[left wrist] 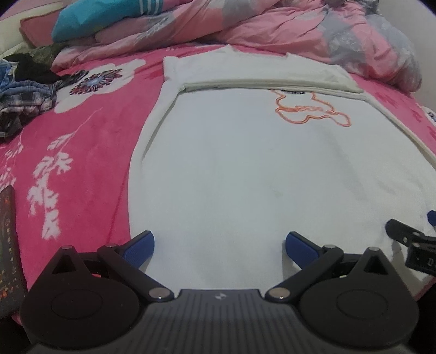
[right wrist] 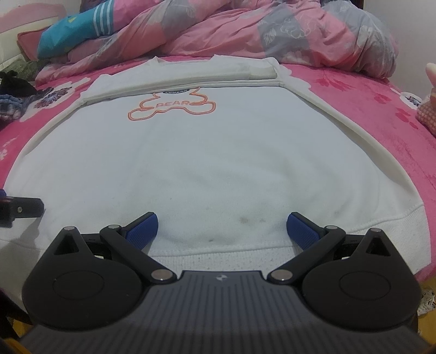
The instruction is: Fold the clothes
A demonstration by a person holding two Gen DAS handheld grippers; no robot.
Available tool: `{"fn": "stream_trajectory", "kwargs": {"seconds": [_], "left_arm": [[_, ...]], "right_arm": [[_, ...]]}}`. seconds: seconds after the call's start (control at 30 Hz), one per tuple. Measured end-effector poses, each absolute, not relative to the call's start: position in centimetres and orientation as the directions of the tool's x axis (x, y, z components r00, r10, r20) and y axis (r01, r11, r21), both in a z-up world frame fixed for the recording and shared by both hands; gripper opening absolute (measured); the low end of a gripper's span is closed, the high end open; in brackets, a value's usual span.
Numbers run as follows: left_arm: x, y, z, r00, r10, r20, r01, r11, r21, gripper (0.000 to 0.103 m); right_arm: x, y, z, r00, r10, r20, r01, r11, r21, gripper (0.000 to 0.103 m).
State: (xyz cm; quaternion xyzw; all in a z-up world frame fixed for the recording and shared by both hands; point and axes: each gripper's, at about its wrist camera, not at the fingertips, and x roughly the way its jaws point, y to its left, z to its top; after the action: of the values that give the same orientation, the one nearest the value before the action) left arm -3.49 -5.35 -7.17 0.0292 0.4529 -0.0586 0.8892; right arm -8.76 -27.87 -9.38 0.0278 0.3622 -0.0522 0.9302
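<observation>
White sweatshirt flat on the pink bed, both grippers spread wide at its hem.

The pink floral blanket (left wrist: 81,152) fills both views, with the rumpled pink-and-grey quilt (right wrist: 245,30) heaped across the top of the frame. The white sweatshirt (right wrist: 190,152) lies spread in the centre, sleeves folded across near the collar, orange bear outline (right wrist: 171,106) in the upper middle of the right wrist view. A pile of dark and plaid clothes (left wrist: 24,89) sits at the left edge, a teal striped garment (left wrist: 95,19) in the upper left. Bottom centre, the left gripper (left wrist: 219,242) hovers over the lower cloth, jaws wide, holding nothing. The right gripper (right wrist: 222,231) sits just above the ribbed hem (right wrist: 218,257), wide too, empty.
</observation>
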Motion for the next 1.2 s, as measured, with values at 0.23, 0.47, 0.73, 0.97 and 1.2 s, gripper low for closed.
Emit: {"fn": "stream_trajectory", "kwargs": {"seconds": [0.23,0.47,0.73,0.97,1.2], "left_arm": [[-3.5,-6.0,-7.5,0.587,-0.041,-0.809,0.108,0.994,0.027,0.103],[-3.5,-6.0,-7.5,0.582,-0.034,-0.812,0.099,0.995,0.030,0.103],[-3.4,-6.2,-7.4,0.576,-0.031,-0.817,0.098,0.995,0.031,0.103],[-3.5,-6.3,-7.5,0.574,-0.027,-0.818,0.097,0.995,0.036,0.103],[-3.4,-6.2,-7.4,0.570,-0.025,-0.821,0.099,0.994,0.039,0.103]], "right_arm": [[-9.2,-27.7,-9.3,0.736,-0.075,-0.673,0.104,0.995,0.002,0.102],[-11.5,-27.1,-9.1,0.760,-0.074,-0.645,0.085,0.996,-0.015,0.102],[-14.1,-25.9,-8.2,0.793,0.000,-0.610,0.002,1.000,0.002,0.102],[-14.5,-24.4,-7.6,0.828,0.037,-0.560,-0.067,0.997,-0.034,0.102],[-13.9,-23.0,-8.8,0.820,0.094,-0.565,-0.130,0.991,-0.024,0.102]]}}
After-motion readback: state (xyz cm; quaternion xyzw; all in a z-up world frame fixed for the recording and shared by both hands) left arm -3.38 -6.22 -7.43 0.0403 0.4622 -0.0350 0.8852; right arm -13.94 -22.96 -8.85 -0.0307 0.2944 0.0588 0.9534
